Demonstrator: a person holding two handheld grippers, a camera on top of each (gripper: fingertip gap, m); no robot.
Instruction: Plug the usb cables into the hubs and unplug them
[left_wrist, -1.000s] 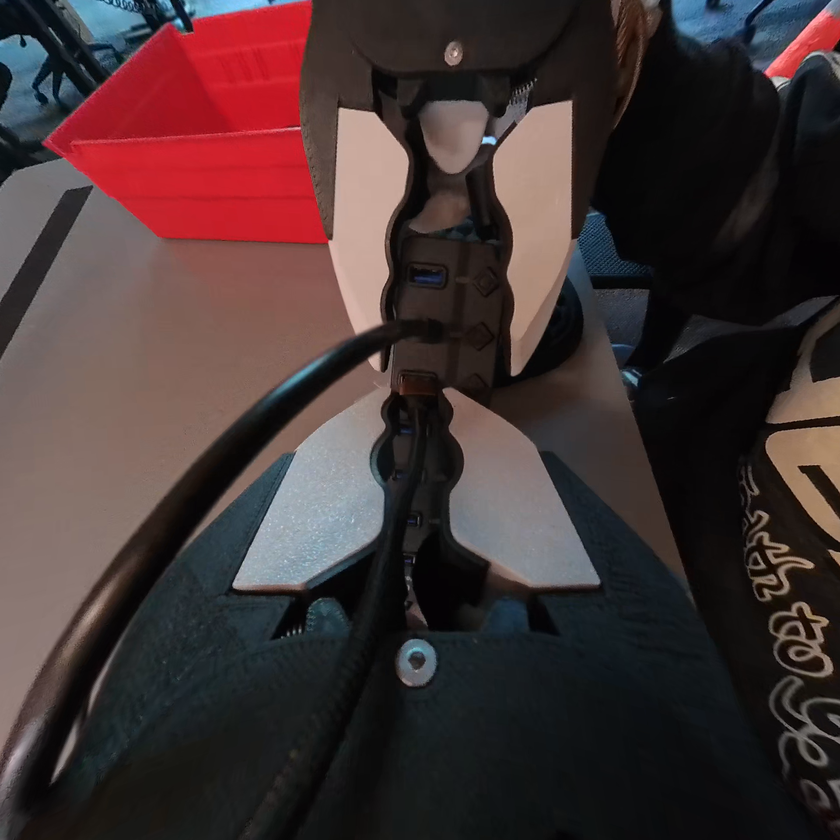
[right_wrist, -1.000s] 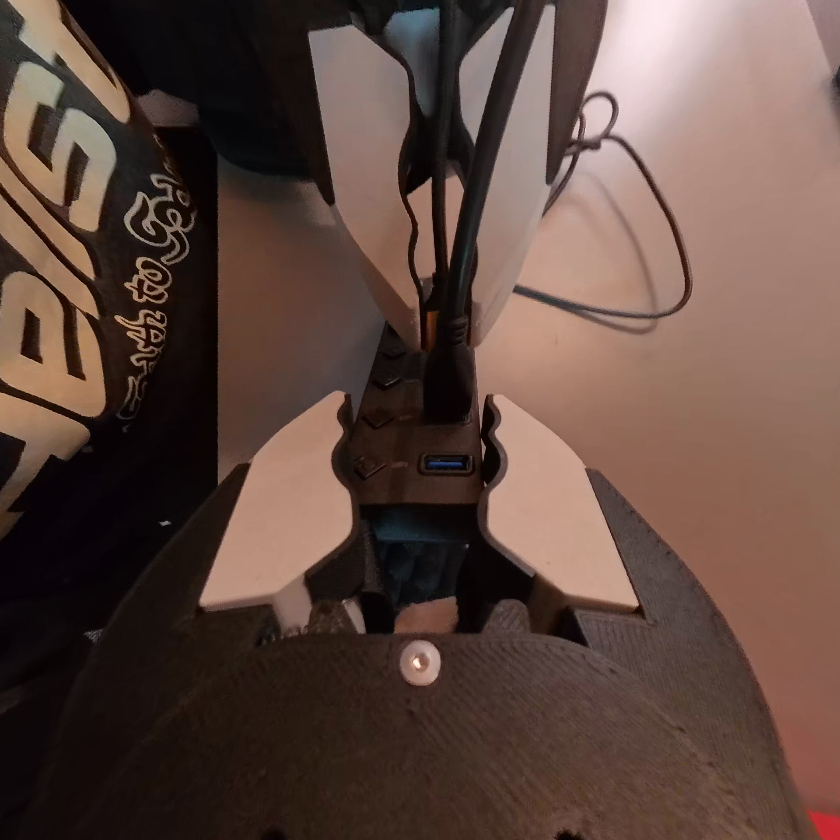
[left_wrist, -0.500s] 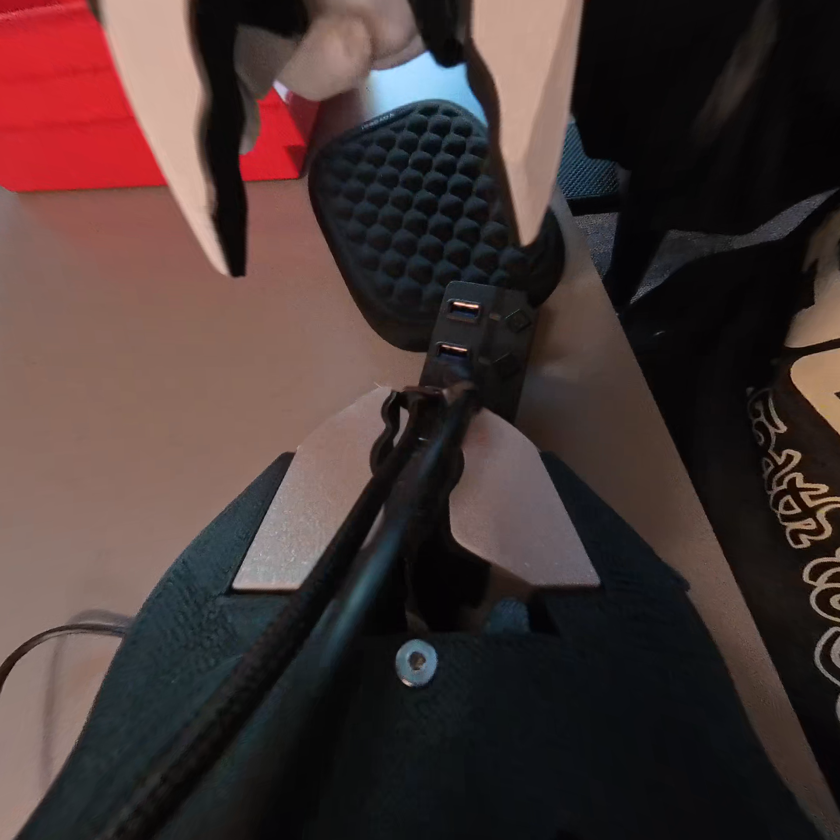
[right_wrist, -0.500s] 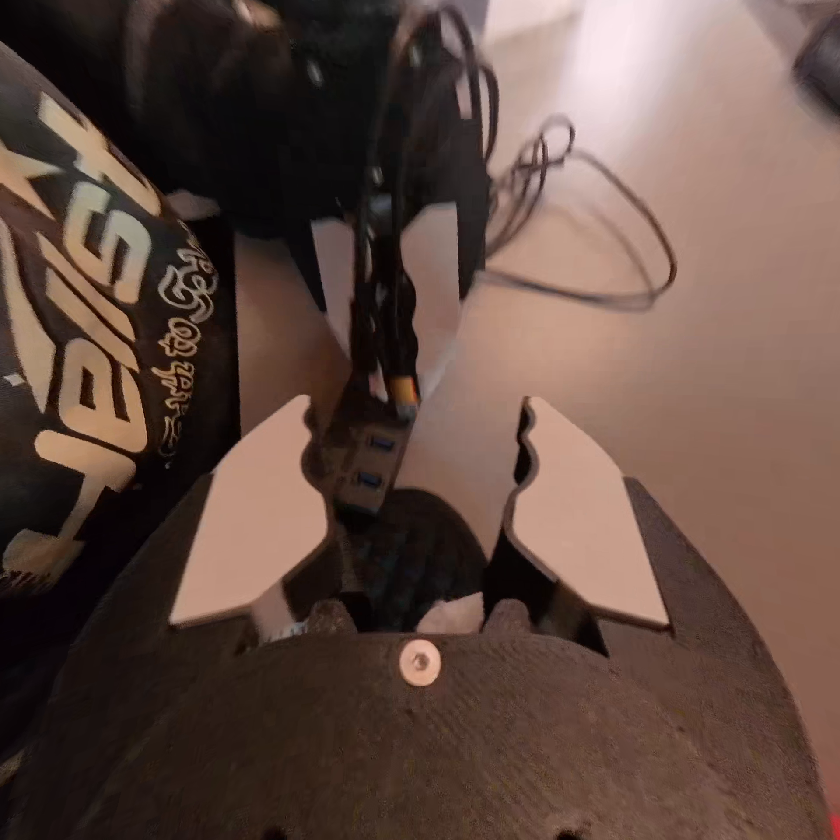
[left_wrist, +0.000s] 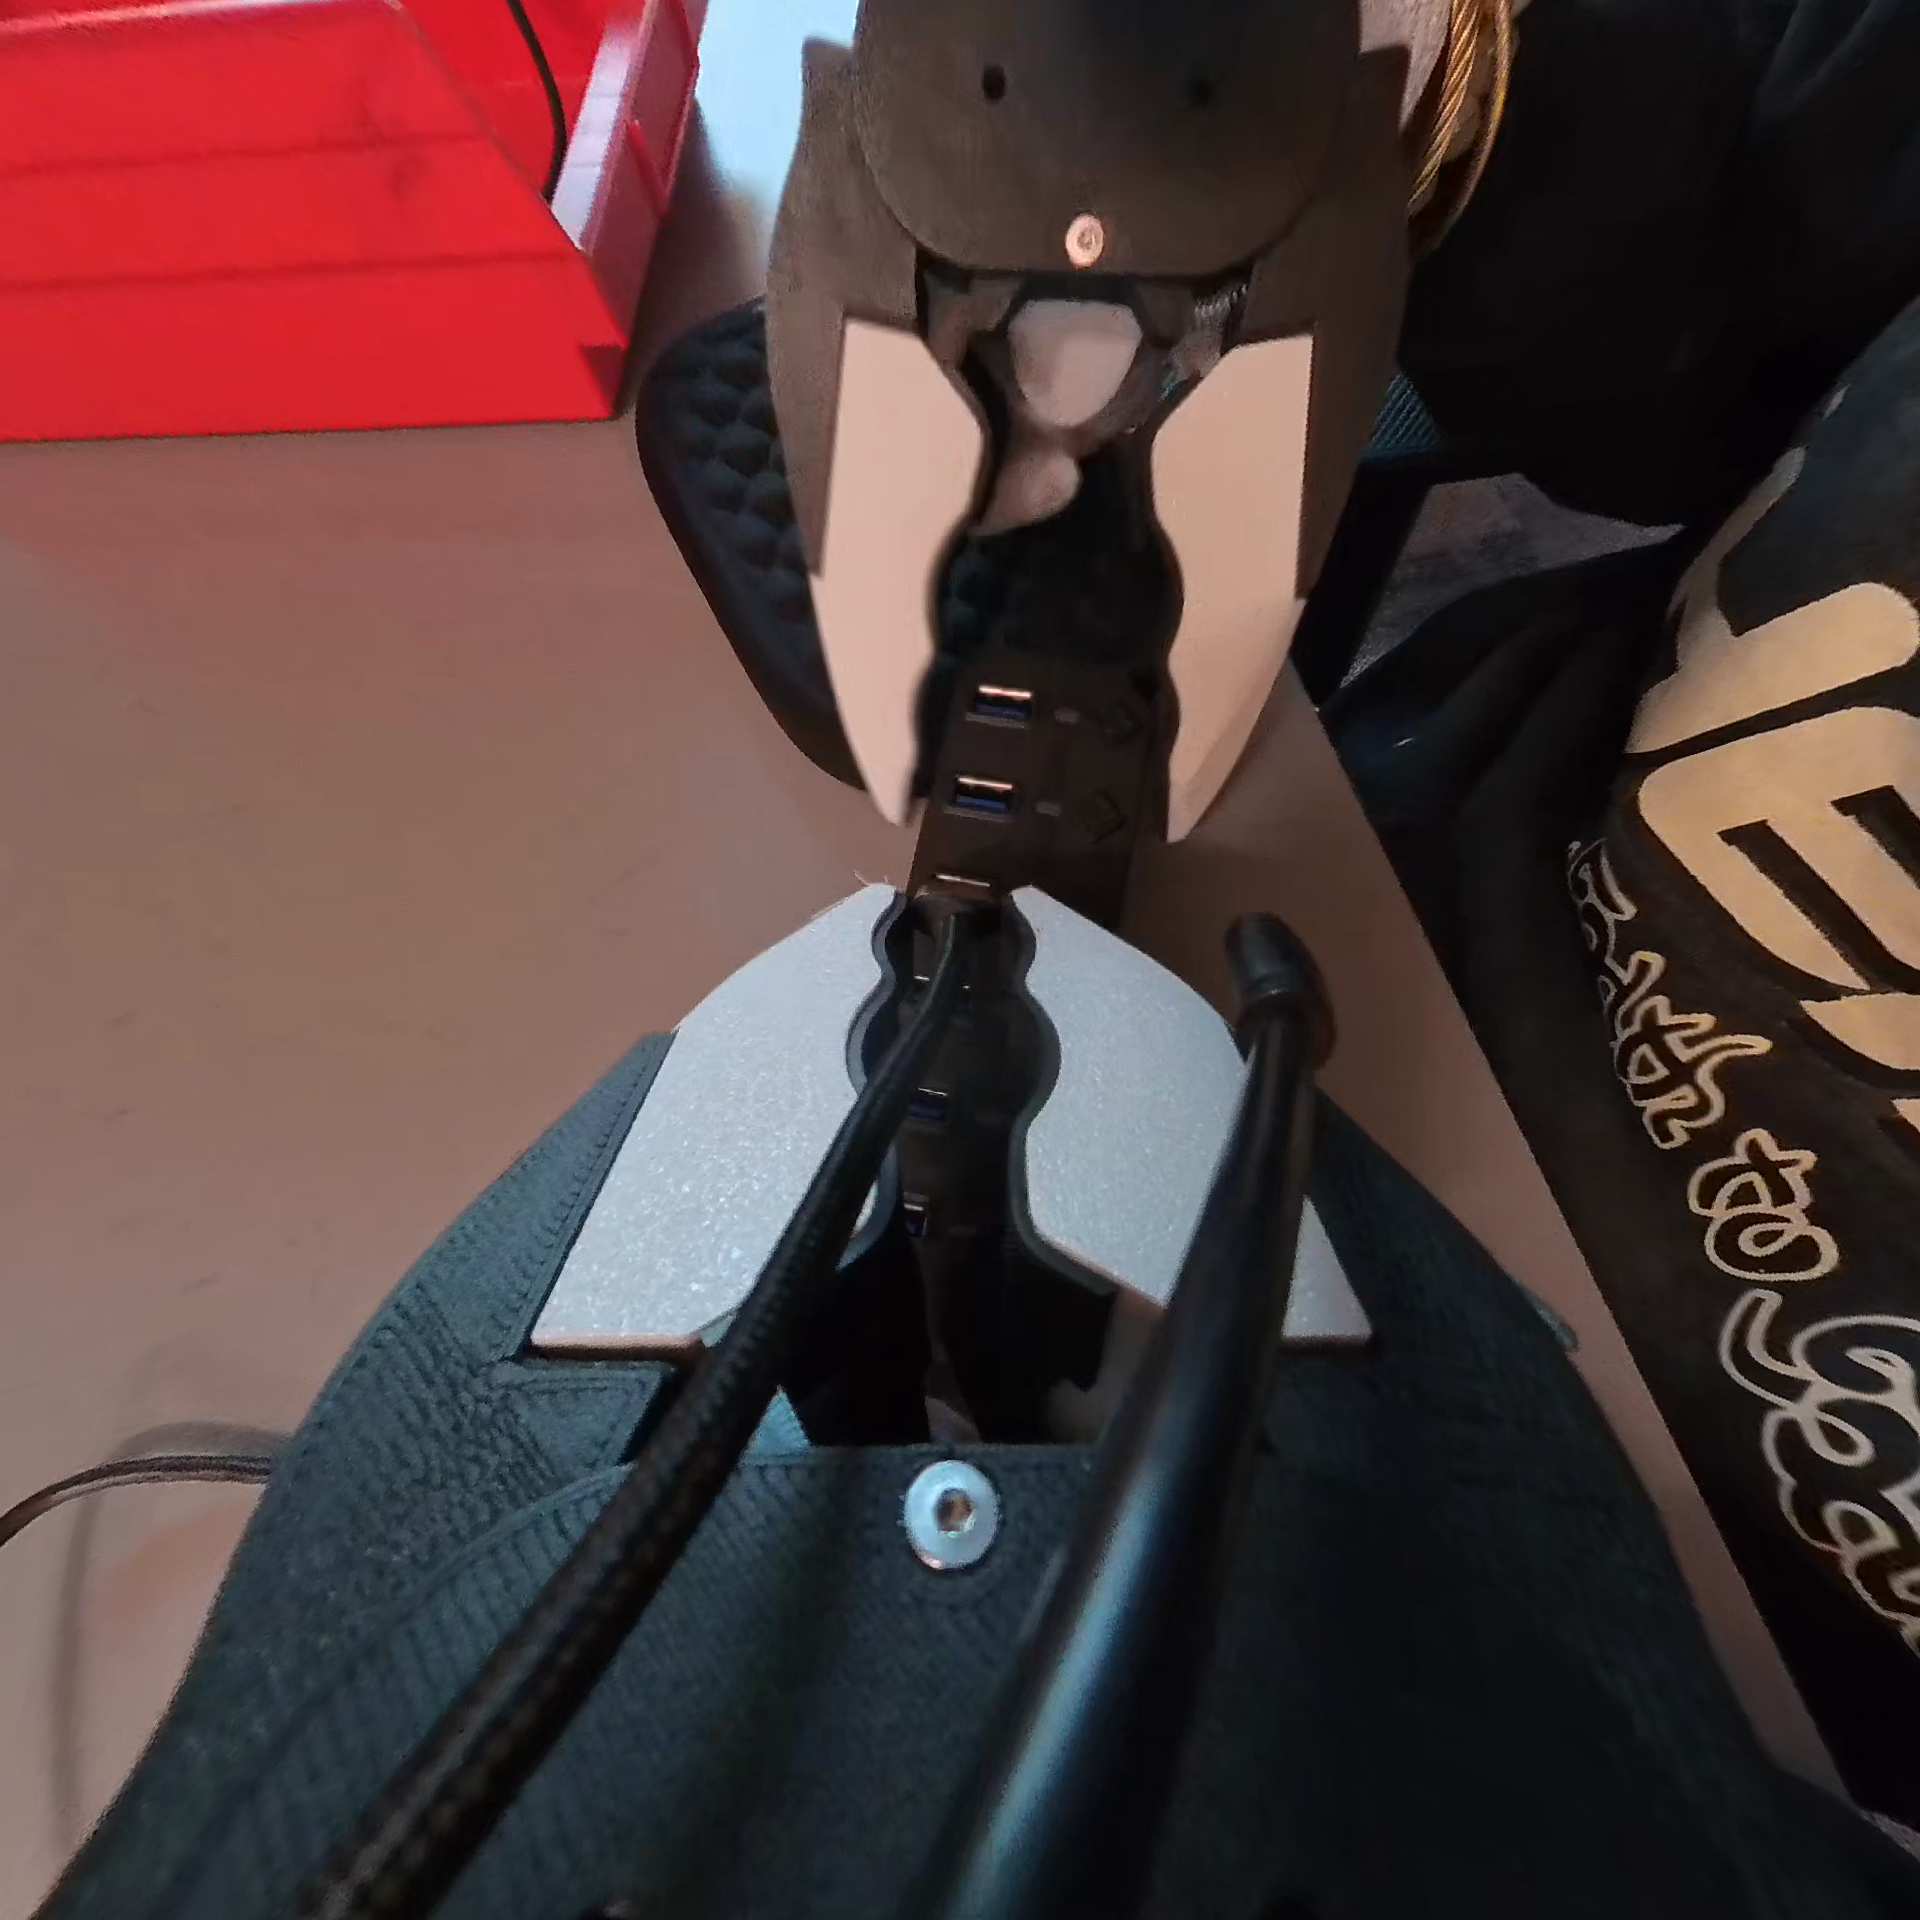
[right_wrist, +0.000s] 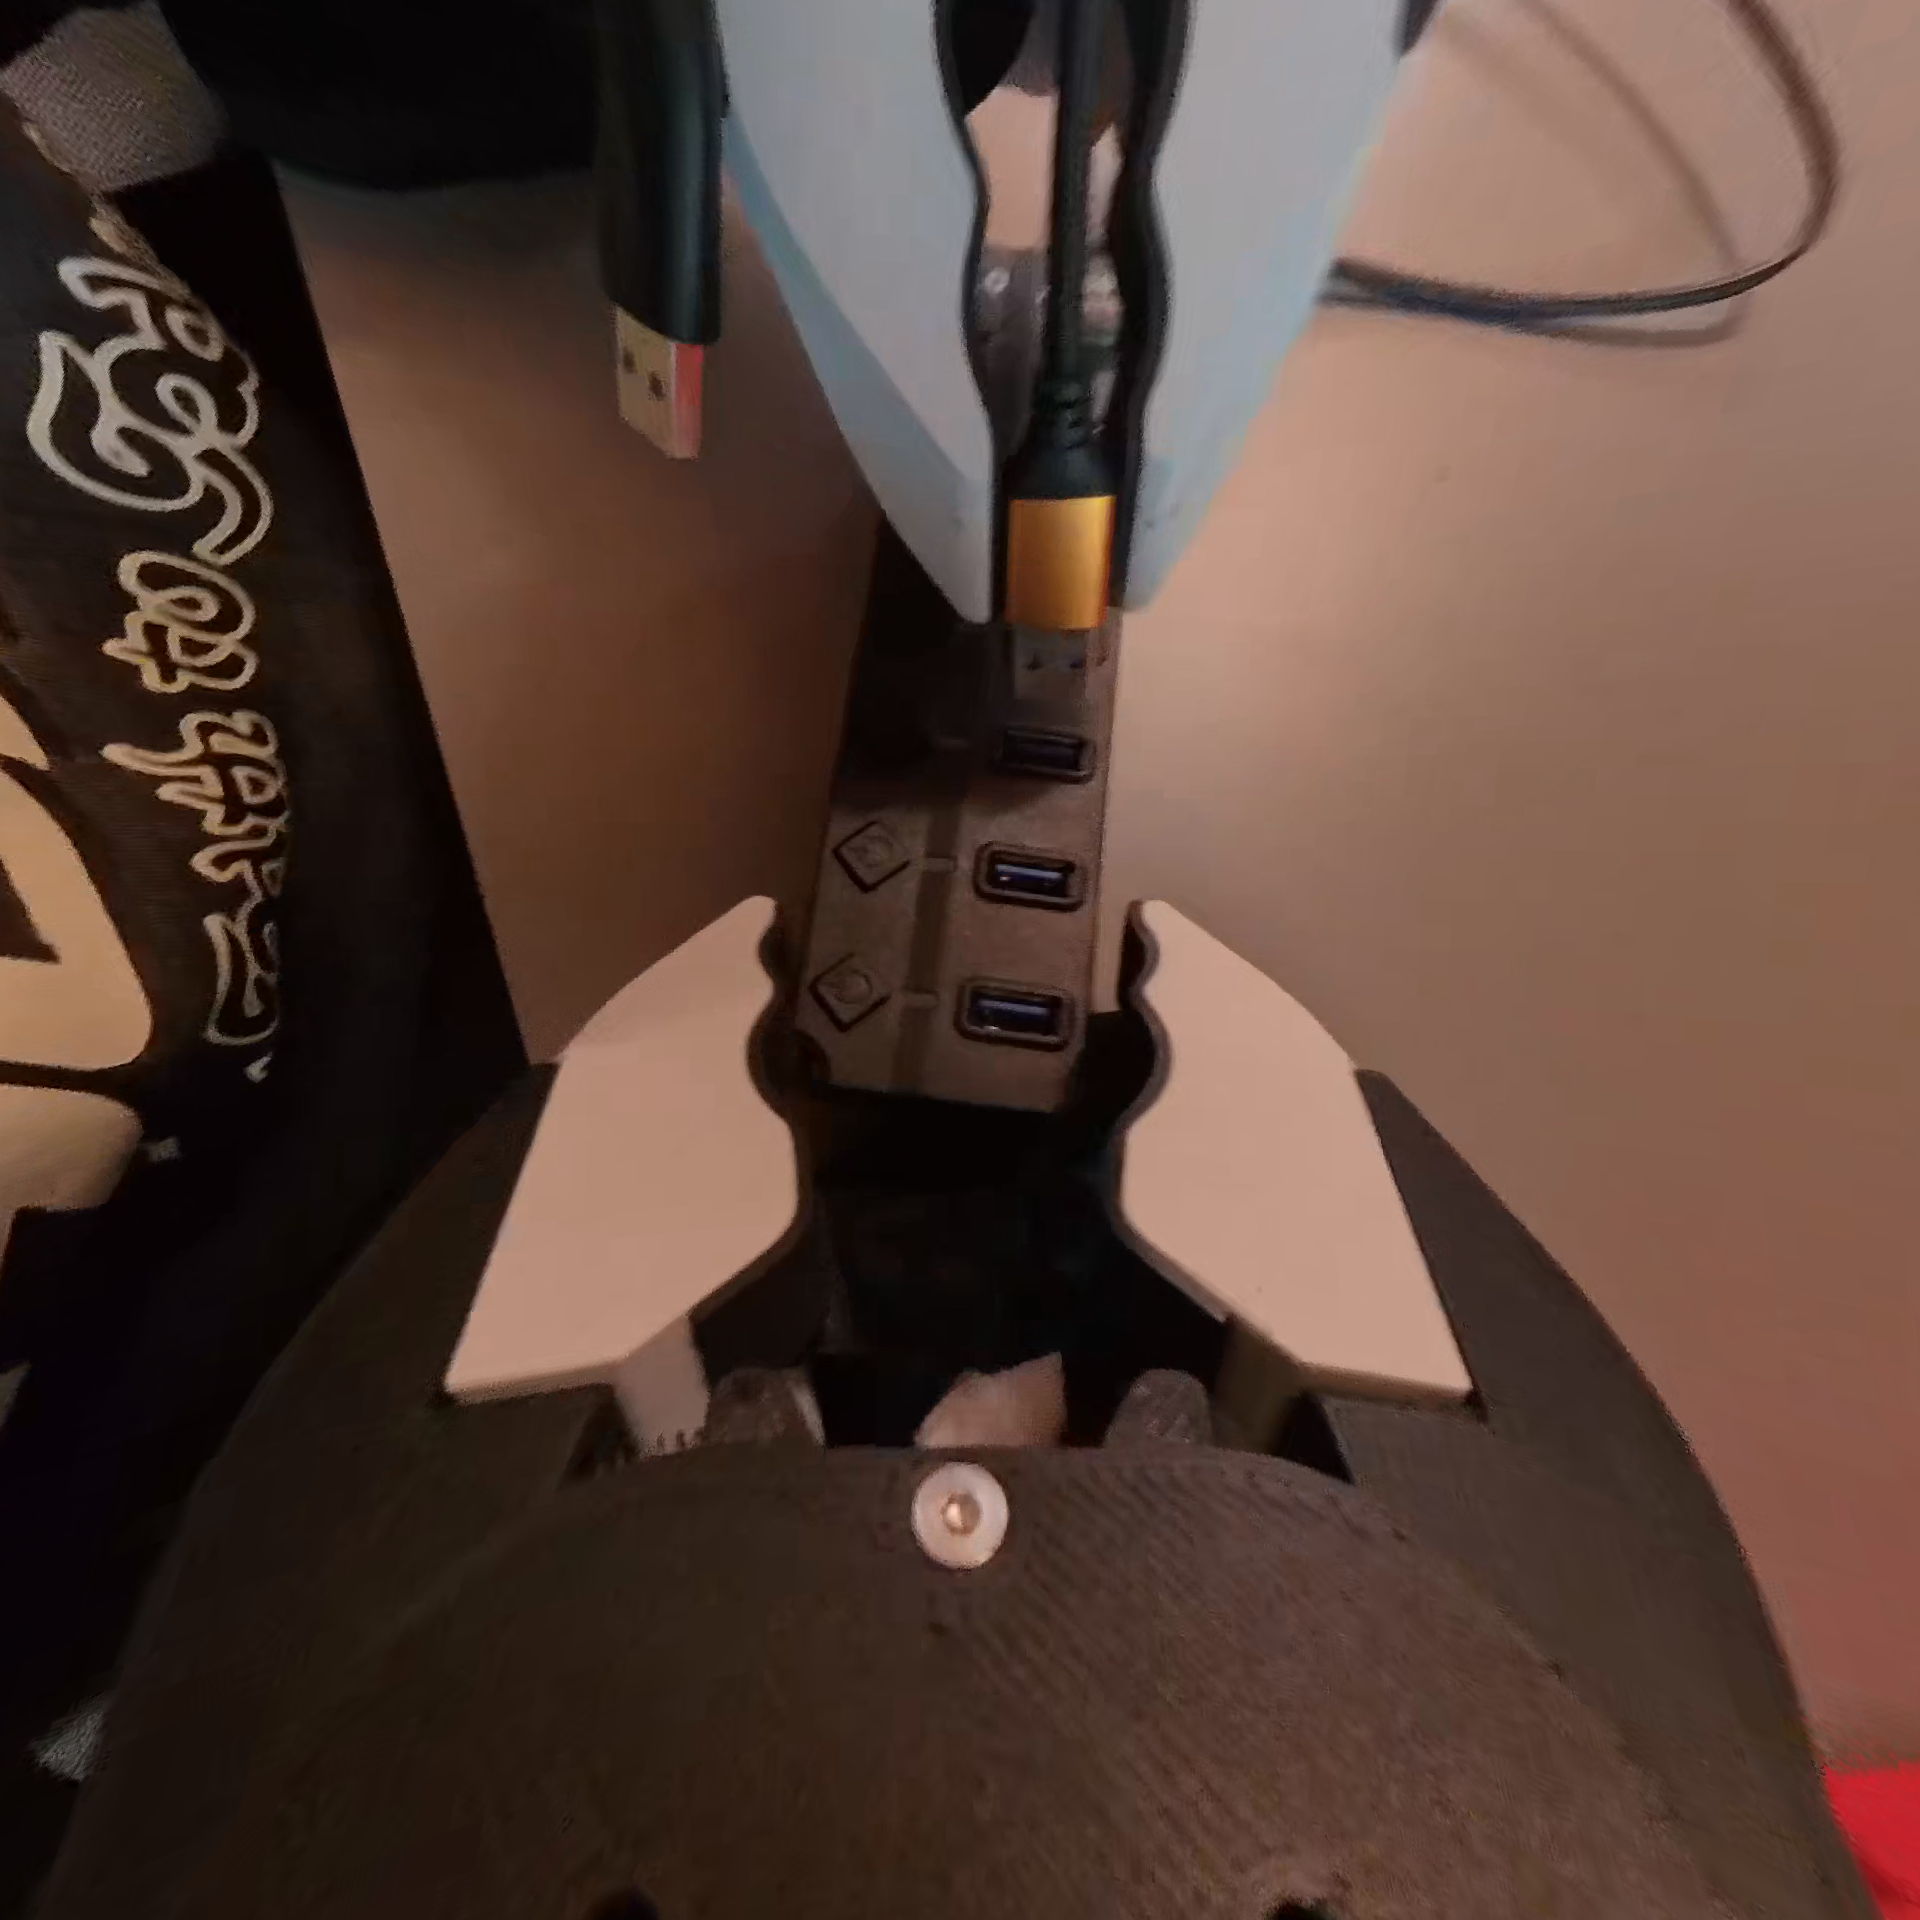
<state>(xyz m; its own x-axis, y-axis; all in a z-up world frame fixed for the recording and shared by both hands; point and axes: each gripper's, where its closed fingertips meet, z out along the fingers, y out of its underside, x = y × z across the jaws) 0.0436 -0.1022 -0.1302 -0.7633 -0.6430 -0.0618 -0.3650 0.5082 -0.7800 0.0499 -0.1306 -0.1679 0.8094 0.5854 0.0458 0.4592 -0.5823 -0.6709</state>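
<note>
A black USB hub (left_wrist: 1060, 748) with blue ports is held above the tan table between both grippers. My right gripper (right_wrist: 956, 912) is shut on one end of the hub (right_wrist: 935, 821); it also shows in the left wrist view (left_wrist: 1039, 831) at the top. My left gripper (left_wrist: 951, 914) is shut on the orange-collared plug (right_wrist: 1060, 561) of a braided cable (left_wrist: 727, 1351) at the hub's other end. The plug's metal tip shows at a port; I cannot tell how deep it sits. A thicker black cable (left_wrist: 1247, 1091) hangs loose, its bare plug (right_wrist: 655, 384) beside the left gripper (right_wrist: 1055, 613).
A red bin (left_wrist: 260, 208) stands at the back left of the table (left_wrist: 312, 727). A black honeycomb pad (left_wrist: 717, 499) lies under the right gripper. A person's black printed clothing (left_wrist: 1766, 935) is along the table's right edge. Thin cables (right_wrist: 1558, 301) lie on the table. One gripper's finger ends stand about 5 cm off the other's.
The right gripper let go, opened and pulled back, then came back and shut on the hub's end. The thick black cable, plugged in one second ago, is now out and hanging loose.
</note>
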